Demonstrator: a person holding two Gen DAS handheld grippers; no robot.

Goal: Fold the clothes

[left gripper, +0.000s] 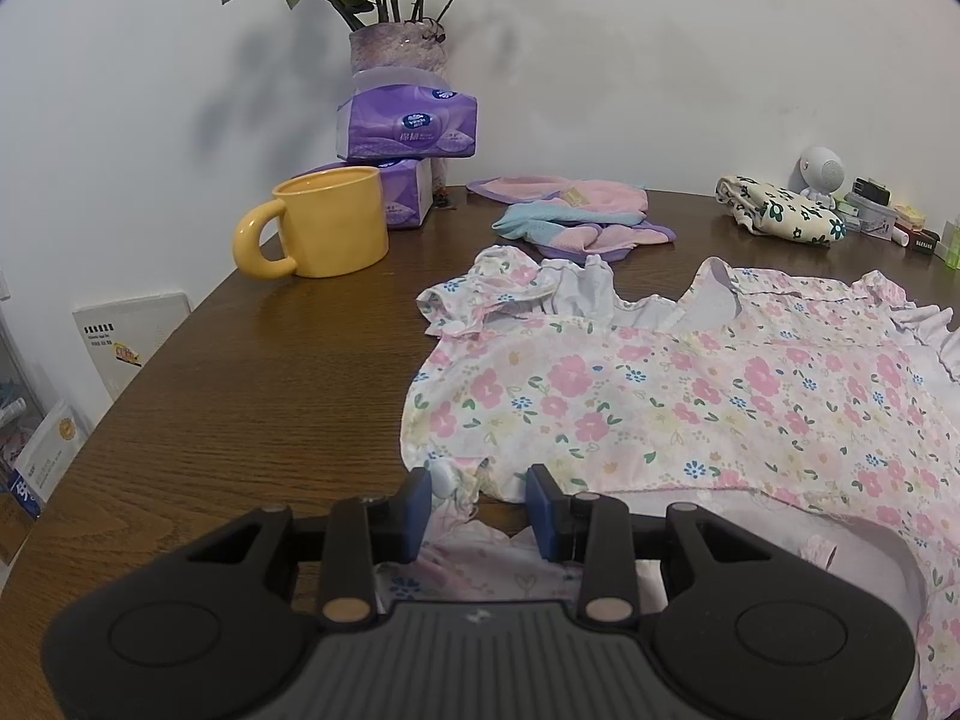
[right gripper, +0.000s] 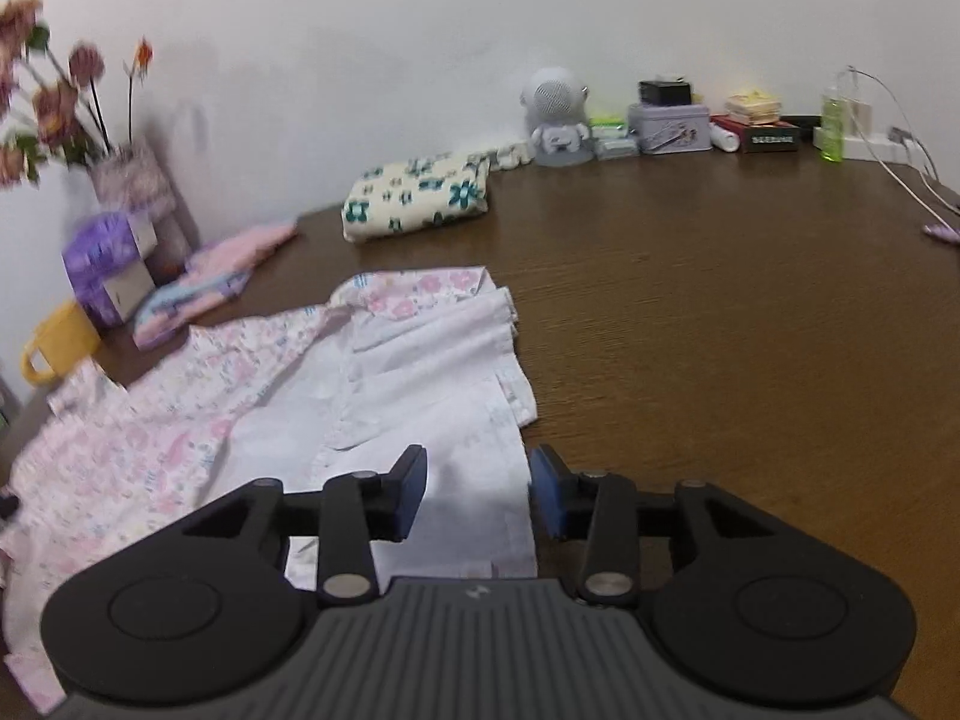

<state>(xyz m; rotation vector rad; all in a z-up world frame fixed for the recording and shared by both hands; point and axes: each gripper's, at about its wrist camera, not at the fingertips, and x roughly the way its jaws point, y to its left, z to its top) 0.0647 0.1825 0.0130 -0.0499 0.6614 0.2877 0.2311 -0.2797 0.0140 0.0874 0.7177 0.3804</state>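
Worktop (left gripper: 240,396): dark wood grain, slight sheen. Dress (left gripper: 690,408): thin matt floral cloth. Mug (left gripper: 324,228): glossy yellow ceramic.

Both grippers tilt downward. The left gripper (left gripper: 480,495) has its jaws partly apart, blue pads not pressing on anything. The right gripper (right gripper: 480,489) shows a similar gap, pads likewise free.

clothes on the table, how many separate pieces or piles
3. The floral dress is spread at the near edge; a pink and blue folded pile lies beside the tissue packs; a cream flowered bundle sits further back. The pile may hold several items.
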